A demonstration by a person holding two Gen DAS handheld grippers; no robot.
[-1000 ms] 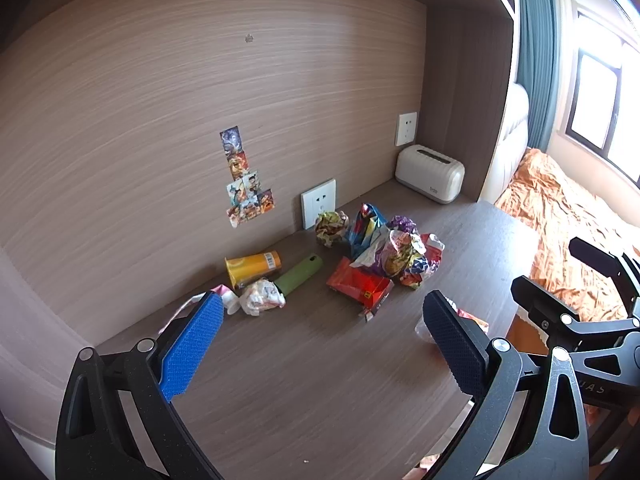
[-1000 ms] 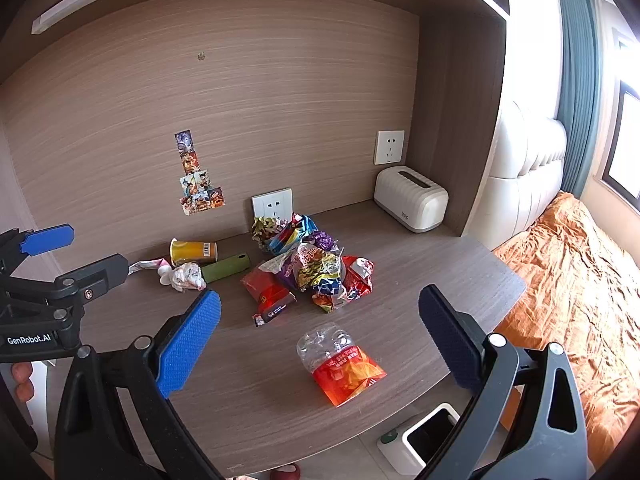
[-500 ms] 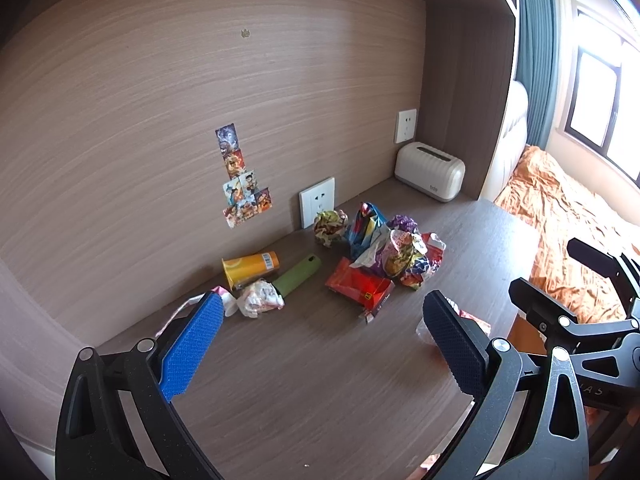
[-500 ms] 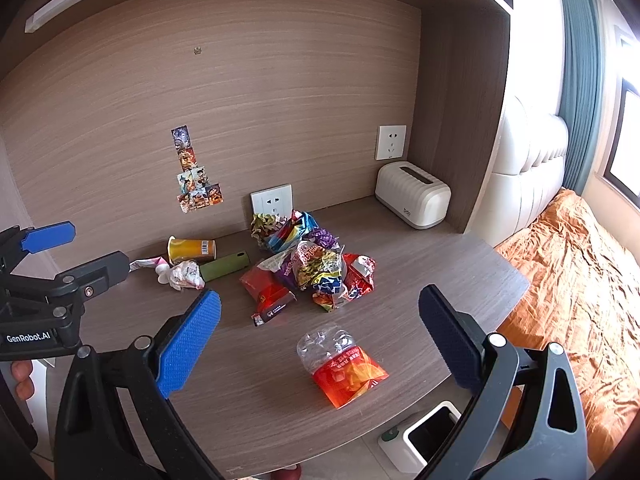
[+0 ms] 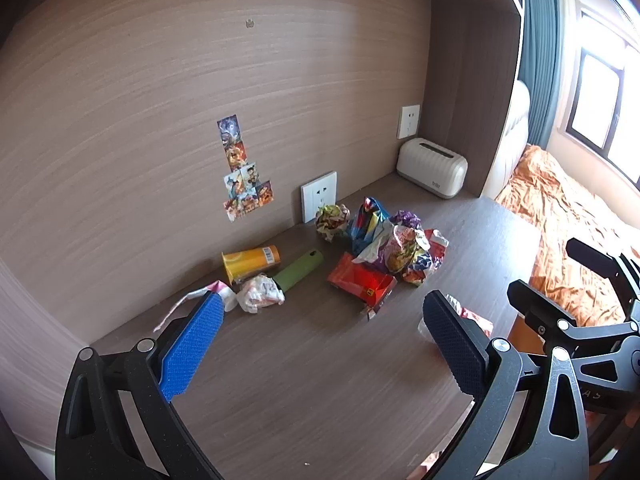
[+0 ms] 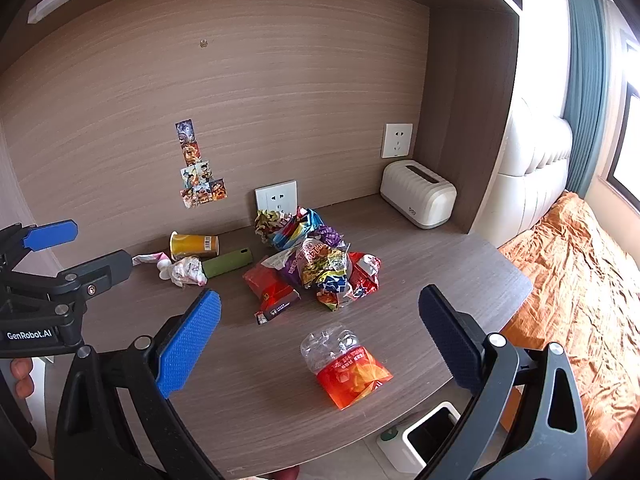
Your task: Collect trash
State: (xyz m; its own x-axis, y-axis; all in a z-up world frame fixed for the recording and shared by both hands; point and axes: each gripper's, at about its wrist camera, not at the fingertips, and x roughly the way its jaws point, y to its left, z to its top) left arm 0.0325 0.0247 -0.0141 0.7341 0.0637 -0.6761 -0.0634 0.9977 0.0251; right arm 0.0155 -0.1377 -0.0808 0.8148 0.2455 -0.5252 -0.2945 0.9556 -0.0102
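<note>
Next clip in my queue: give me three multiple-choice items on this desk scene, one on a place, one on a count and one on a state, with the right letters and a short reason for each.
1. Where does the crushed plastic bottle lie?
A. by the desk's front edge, apart from the wrapper pile
B. on top of the toaster-shaped white box
C. against the back wall

2. How many wall sockets show on the back panel?
A. one
B. two
C. four

3. How do the two tools stand?
A. both shut on wrappers
B. left shut, right open
C. both open and empty

Answers:
1 A: it lies alone in front of the wrapper pile, near the desk edge.
2 B: a lower socket and a higher socket.
3 C: the left tool and right tool show wide gaps with nothing between the pads.
</note>
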